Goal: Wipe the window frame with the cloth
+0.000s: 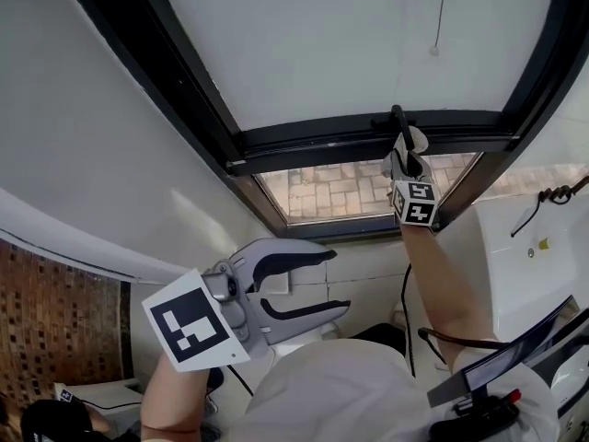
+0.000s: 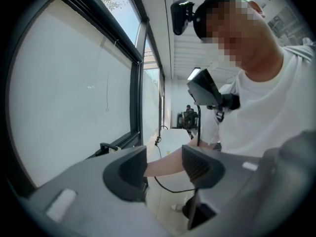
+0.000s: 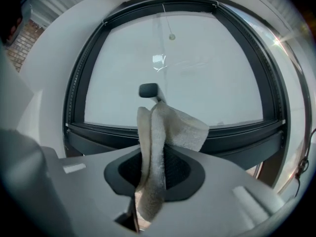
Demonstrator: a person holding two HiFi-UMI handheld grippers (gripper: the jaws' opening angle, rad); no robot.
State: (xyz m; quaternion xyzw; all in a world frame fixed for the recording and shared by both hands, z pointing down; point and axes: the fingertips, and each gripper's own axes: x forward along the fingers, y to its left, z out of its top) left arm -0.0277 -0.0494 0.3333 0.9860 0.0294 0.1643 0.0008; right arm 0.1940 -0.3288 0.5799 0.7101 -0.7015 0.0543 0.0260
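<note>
Cloth [image 3: 170,132] pinched in right claw [image 3: 155,169], seemingly touching window frame [image 3: 237,142]; left claw [image 2: 165,169] gapes empty.

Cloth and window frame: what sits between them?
In the right gripper view, only the window handle, above the cloth clamped in the right gripper; the window frame runs behind.

The cloth [image 3: 155,152] hides the lower part of the window handle [image 3: 149,90].

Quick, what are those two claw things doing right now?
Left gripper: open, holding nothing.
Right gripper: closed on the cloth.
</note>
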